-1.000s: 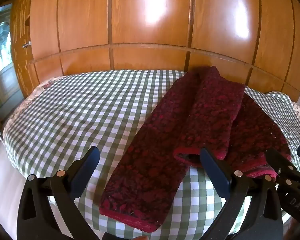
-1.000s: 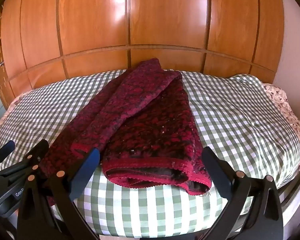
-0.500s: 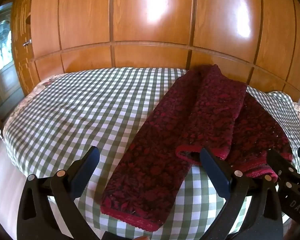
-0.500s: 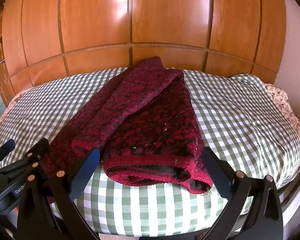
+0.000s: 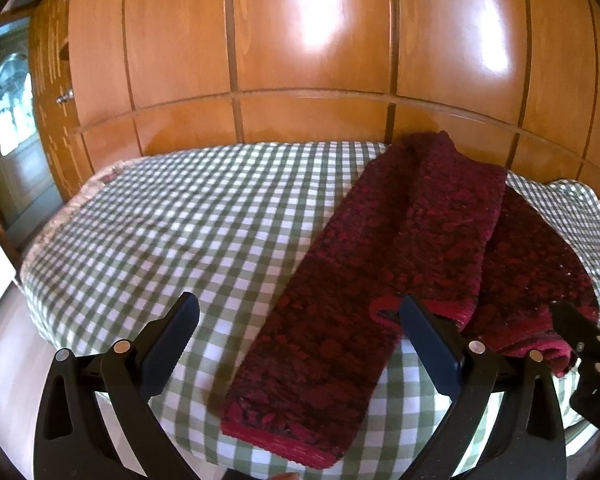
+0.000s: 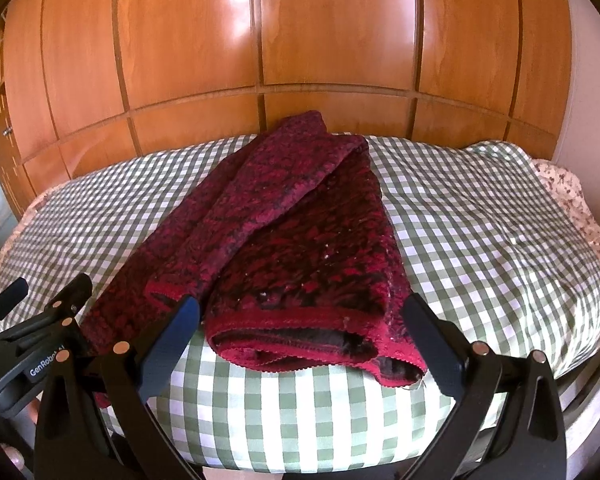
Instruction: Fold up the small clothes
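Note:
A dark red patterned knit sweater (image 5: 428, 248) lies on the checked bed, its body folded lengthwise and both sleeves laid down toward me. In the right wrist view the sweater (image 6: 312, 248) shows its open hem nearest my fingers. My left gripper (image 5: 298, 320) stands open just before the long left sleeve, holding nothing. My right gripper (image 6: 300, 316) is open too, its fingers spread either side of the hem and not touching it. The right gripper (image 5: 588, 344) appears at the right edge of the left view, and the left gripper (image 6: 36, 332) at the left edge of the right view.
The bed has a green and white checked cover (image 5: 180, 232), bare to the left of the sweater, and the same cover (image 6: 480, 232) is bare to the right. Glossy wooden wardrobe doors (image 6: 300, 40) stand behind the bed. A floral sheet edge (image 6: 572, 192) shows at far right.
Both grippers have drifted slightly closer to the bed and a little higher; the sweater lies as before and both stay open.

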`<state>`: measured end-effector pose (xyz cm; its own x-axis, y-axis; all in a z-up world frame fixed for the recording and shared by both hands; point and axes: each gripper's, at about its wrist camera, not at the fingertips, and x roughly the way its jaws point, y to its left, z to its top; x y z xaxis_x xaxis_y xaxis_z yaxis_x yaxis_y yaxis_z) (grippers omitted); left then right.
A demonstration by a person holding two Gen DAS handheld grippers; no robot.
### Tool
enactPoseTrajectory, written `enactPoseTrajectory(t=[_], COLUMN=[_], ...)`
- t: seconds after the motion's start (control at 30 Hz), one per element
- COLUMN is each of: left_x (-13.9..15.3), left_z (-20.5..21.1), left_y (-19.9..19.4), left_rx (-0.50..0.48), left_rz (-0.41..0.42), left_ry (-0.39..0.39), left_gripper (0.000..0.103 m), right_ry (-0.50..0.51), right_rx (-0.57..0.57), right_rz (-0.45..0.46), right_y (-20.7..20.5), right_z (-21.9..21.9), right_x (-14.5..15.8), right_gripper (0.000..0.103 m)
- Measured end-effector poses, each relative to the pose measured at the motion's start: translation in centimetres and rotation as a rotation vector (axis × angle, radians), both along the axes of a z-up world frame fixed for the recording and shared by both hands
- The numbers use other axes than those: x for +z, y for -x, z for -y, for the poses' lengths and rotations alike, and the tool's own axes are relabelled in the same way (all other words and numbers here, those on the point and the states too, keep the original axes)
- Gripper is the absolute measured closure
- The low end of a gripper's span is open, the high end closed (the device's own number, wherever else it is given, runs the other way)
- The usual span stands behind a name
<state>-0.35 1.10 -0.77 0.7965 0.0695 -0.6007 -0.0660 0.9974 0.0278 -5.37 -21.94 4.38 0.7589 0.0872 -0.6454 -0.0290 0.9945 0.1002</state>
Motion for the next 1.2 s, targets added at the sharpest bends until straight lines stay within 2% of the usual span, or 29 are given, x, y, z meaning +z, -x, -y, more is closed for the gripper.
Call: enactPoseTrajectory(t=[0.27, 0.53, 1.03, 1.2], left_x=[0.2, -0.1, -0.7, -1.3], left_z=[-0.1, -0.3, -1.0, -1.3], left_y=[0.0, -0.5, -1.3, -1.7], left_rx=[0.012, 0.016, 0.027, 0.028], left_rz=[0.012, -0.007, -0.034, -0.053], left_ry=[-0.025, -0.016, -0.002, 0.007], left_gripper=[0.004, 0.004, 0.004, 0.004], right_ry=[-0.026, -0.045, -0.090, -0.139], right_rx=[-0.012, -0.019, 0.037, 0.081], right_rz=[-0.006, -0.011, 0.005, -0.003], right_y=[-0.1, -0.7, -1.4, -2.1], right_z=[1.0, 1.6, 1.4, 1.3], right_x=[-0.1, 0.1, 0.8, 1.0], right_gripper=[0.002, 0.002, 0.002, 0.003])
